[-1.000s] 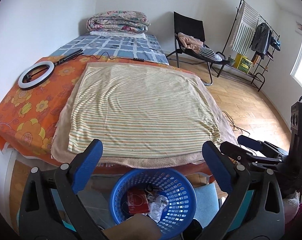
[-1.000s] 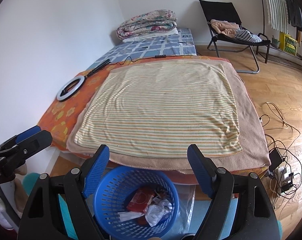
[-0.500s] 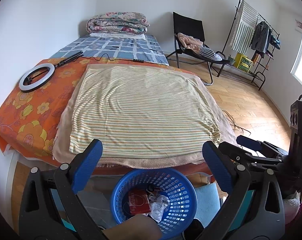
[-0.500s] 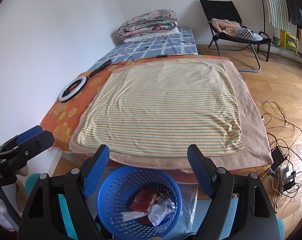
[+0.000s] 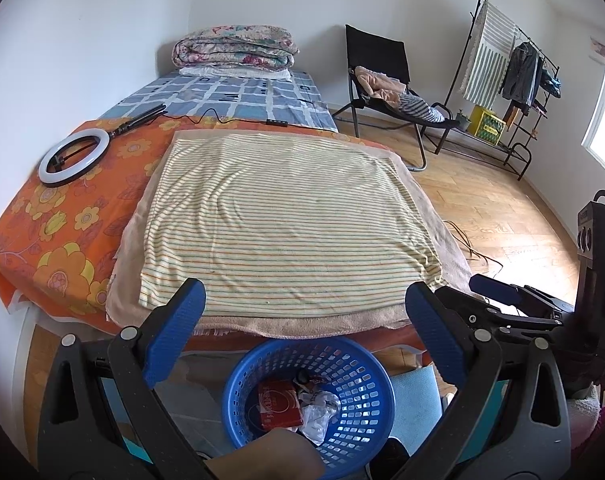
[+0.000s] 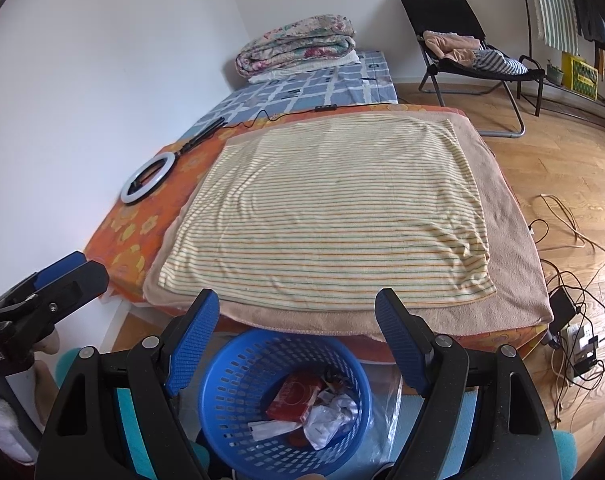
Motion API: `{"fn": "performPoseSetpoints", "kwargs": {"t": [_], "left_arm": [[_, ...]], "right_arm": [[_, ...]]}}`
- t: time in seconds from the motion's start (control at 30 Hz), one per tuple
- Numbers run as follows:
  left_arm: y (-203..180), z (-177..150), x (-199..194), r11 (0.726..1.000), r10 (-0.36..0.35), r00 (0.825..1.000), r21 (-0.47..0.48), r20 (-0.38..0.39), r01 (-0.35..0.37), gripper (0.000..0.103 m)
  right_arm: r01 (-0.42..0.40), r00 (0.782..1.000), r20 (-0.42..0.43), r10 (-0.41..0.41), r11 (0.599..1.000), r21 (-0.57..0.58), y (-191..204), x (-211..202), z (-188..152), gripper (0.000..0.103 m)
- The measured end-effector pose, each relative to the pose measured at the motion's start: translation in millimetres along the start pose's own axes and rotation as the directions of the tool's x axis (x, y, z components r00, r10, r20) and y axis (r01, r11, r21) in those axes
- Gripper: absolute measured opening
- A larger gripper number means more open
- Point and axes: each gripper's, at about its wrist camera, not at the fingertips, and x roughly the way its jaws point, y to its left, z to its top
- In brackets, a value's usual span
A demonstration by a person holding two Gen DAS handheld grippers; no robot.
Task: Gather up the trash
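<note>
Nearest to me, left gripper [image 5: 306, 334]: fingers spread wide, nothing between them. Right gripper [image 6: 296, 336]: same, fingers wide apart and empty. Each gripper shows at the edge of the other's view, only partly in frame.

Just below and between the fingers sits the blue basket [image 5: 372, 384] on the floor, its near rim cut off by the gripper bodies. Trash is in it: a red packet [image 6: 296, 396], crumpled clear plastic [image 6: 328, 416], a white scrap [image 6: 262, 428]. Darker bits toward the basket's far side are too small to make out. In the left view a brownish shape [image 5: 262, 454], probably part of the person, covers the basket's near edge; I can't tell which part. Clear plastic sheet and a teal mat lie under and beside the basket, mostly hidden.

Past the basket, the bed: striped blanket [image 6: 334, 212] on a beige towel [image 6: 514, 248] over an orange floral sheet [image 5: 62, 216]. Ring light [image 5: 73, 157] lies on the orange sheet by the wall. Cables and a power strip [image 6: 578, 344] lie on the wood floor at the right.

Far end: folded quilts [image 5: 234, 50], a black chair [image 5: 386, 80] with clothes, a clothes rack [image 5: 514, 80] cut off at the frame edge.
</note>
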Motion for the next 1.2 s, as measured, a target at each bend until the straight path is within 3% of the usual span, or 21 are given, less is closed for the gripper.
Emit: {"fn": "performPoseSetpoints", "kwargs": {"t": [1.2], "left_arm": [[8.1, -3.6, 0.2, 1.000, 0.023, 1.000, 0.017, 0.014, -0.023, 0.102]], "right_arm": [[-0.010, 0.999, -0.045, 0.011, 1.000, 0.020, 1.2, 9.8, -5.1, 0.080]]}}
